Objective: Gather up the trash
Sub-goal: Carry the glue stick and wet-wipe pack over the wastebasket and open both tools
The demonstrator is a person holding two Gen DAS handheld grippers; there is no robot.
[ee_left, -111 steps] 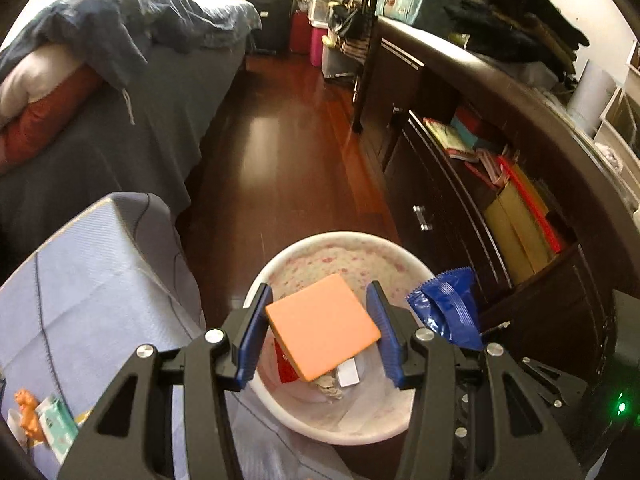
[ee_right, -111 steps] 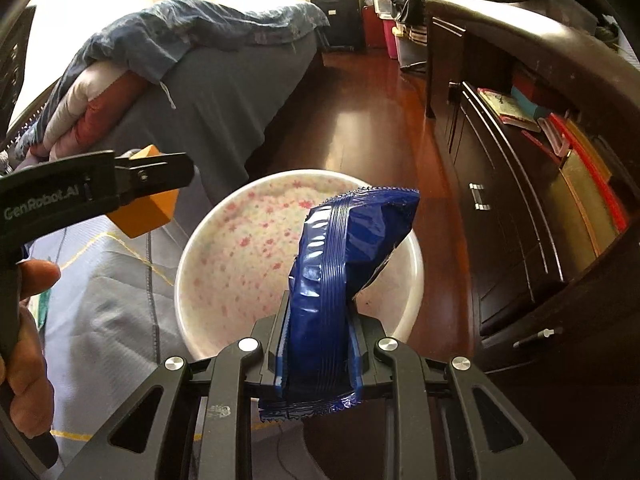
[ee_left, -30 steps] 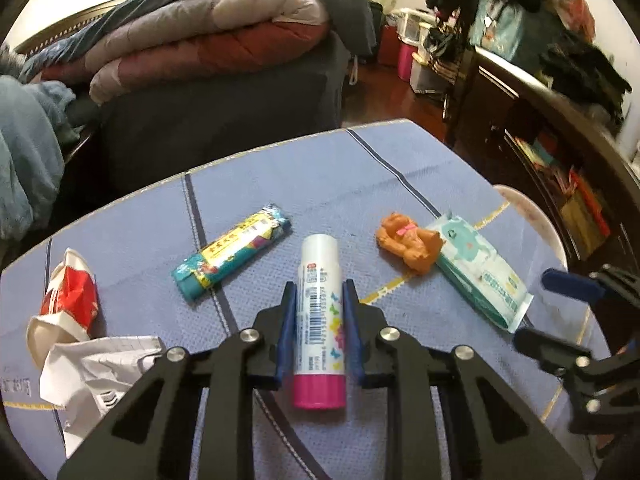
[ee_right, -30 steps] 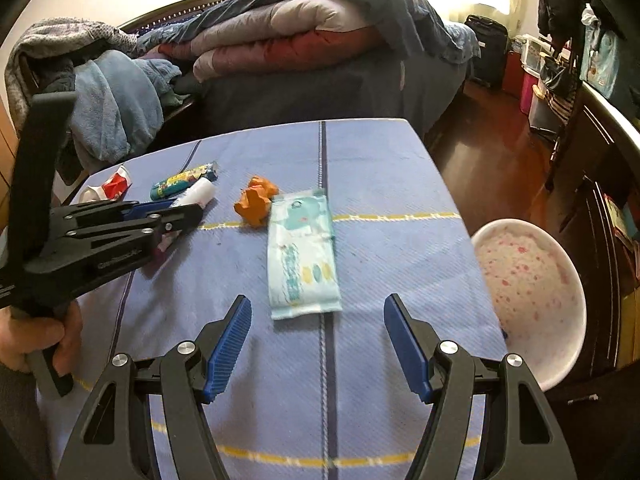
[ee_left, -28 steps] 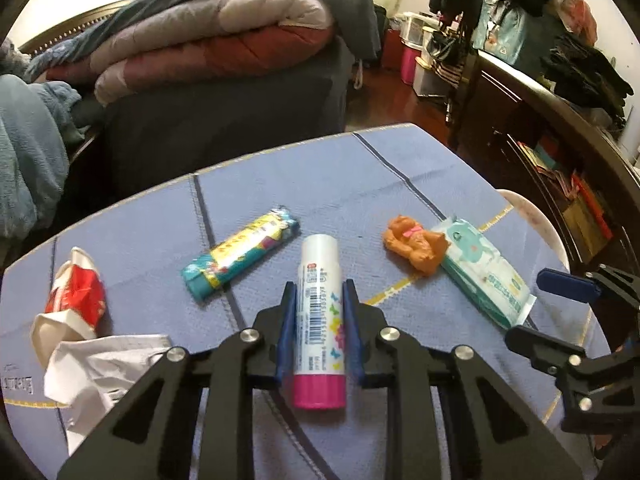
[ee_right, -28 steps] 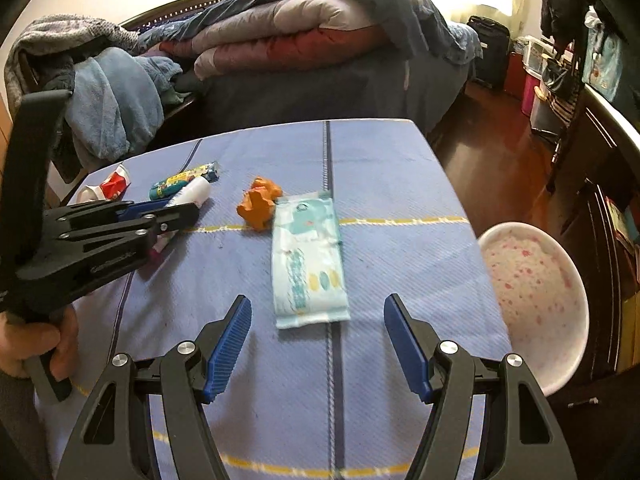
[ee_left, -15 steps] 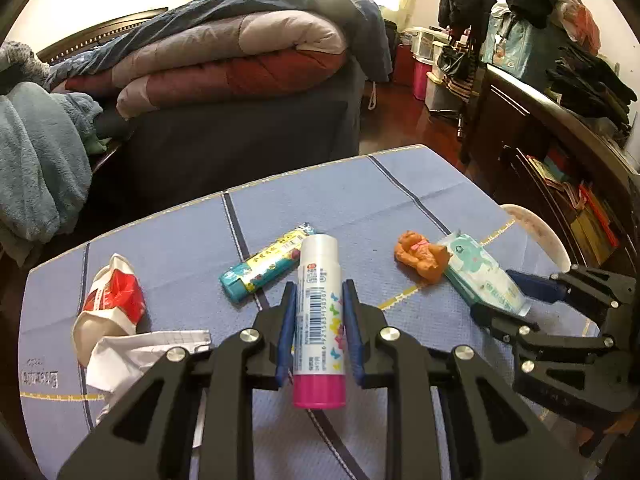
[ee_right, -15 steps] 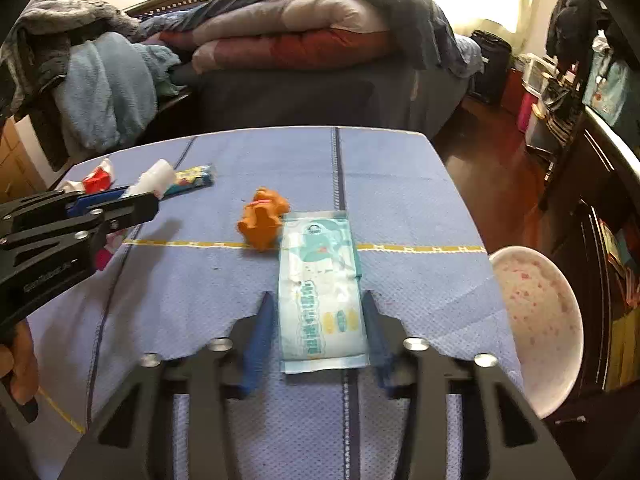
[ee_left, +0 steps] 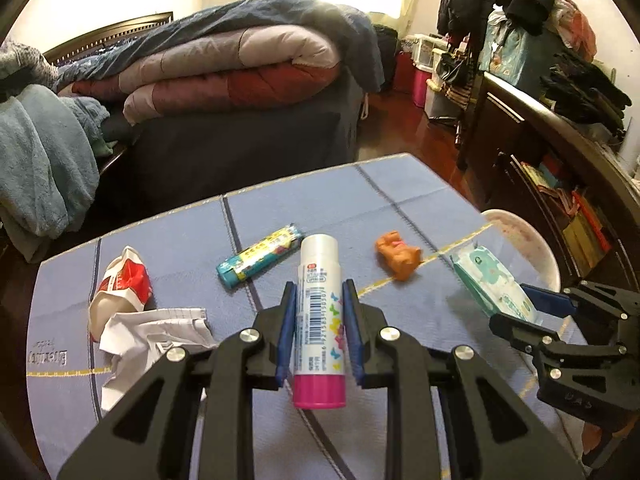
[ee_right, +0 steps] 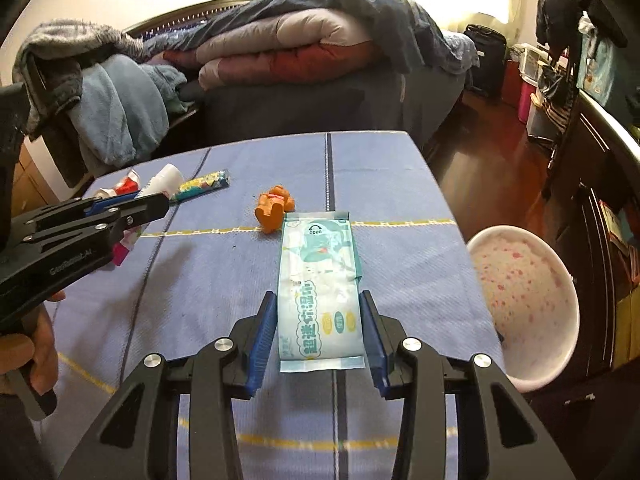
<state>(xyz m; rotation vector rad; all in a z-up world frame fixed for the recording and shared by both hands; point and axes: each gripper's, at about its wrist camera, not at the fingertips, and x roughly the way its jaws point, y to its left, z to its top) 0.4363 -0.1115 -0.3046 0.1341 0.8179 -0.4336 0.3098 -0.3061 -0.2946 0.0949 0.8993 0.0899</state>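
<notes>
Trash lies scattered over the blue cloth-covered bench (ee_right: 400, 184), and two pieces are in the grippers. The left gripper (ee_left: 319, 312) has its jaws clamped on a white glue stick with a pink base (ee_left: 320, 320), held clear above the cloth with its white cap toward 12 o'clock. The right gripper (ee_right: 319, 332) has just been closing its jaws; they now squeeze the near end of a flat pale-green wet-wipe packet (ee_right: 320, 280), whose far end reaches toward 12 o'clock. A small orange toy figure (ee_right: 274, 208) lies just beside that far end, at about 11 o'clock from the packet. In the left wrist view, a teal printed wrapper tube (ee_left: 260, 258) lies at 11 o'clock from the glue stick, and a crumpled white paper (ee_left: 156, 332) and a red-and-white crushed carton (ee_left: 120, 284) at 9 o'clock. A white round bin with pink speckles (ee_right: 560, 344) stands on the floor off the bench's edge, at 3 o'clock from the right gripper.
</notes>
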